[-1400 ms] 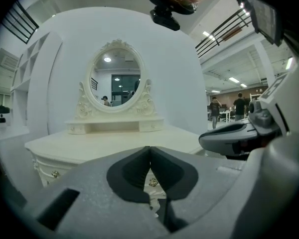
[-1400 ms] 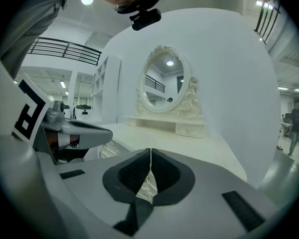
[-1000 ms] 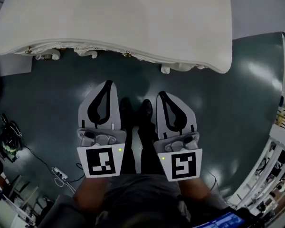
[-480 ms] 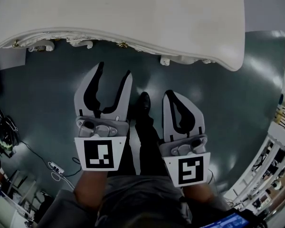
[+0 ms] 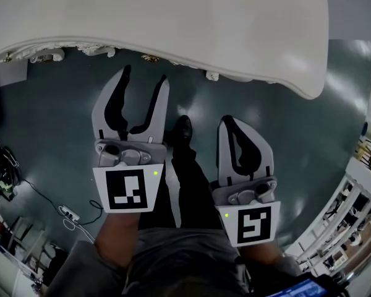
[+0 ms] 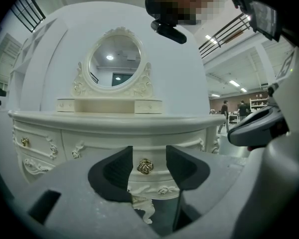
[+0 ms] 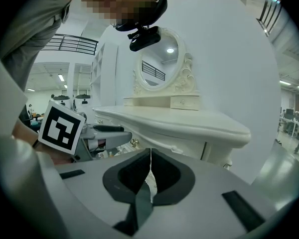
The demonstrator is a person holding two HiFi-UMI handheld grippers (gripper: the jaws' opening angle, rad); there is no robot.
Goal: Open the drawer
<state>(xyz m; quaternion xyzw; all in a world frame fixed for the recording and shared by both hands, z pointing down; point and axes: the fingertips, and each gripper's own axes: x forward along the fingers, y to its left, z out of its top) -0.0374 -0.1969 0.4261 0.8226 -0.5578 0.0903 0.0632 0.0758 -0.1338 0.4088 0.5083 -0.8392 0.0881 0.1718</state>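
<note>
Right, the person stands at the front edge of a cream dressing table (image 5: 173, 23), a gripper in each hand, both over the dark floor (image 5: 297, 122). The left gripper (image 5: 144, 76) is out ahead, its tips near the table's curved front edge but apart from it. Its jaws have just been opening and they stand wide apart with nothing pressed between the pads.

Looking along that gripper, the drawer (image 6: 99, 143) runs across the middle of the table's front, just under the top's edge, and it sits flush and closed. Its gold knob (image 6: 145, 167) shows in the gap between the two jaws, touched by neither. Off at the table's left corner there's a smaller side drawer with its own gold knob (image 6: 25, 142). Up on the tabletop, at the back edge, an oval mirror (image 6: 114, 63) rises above a low row of little drawers (image 6: 148, 106).

The right gripper (image 5: 227, 121) hangs further back from the table and off to the right, jaws pressed together, holding nothing. A black shoe (image 5: 183, 129) pokes out between the two grippers. A power strip (image 5: 68, 214) lies on the floor at the left.
</note>
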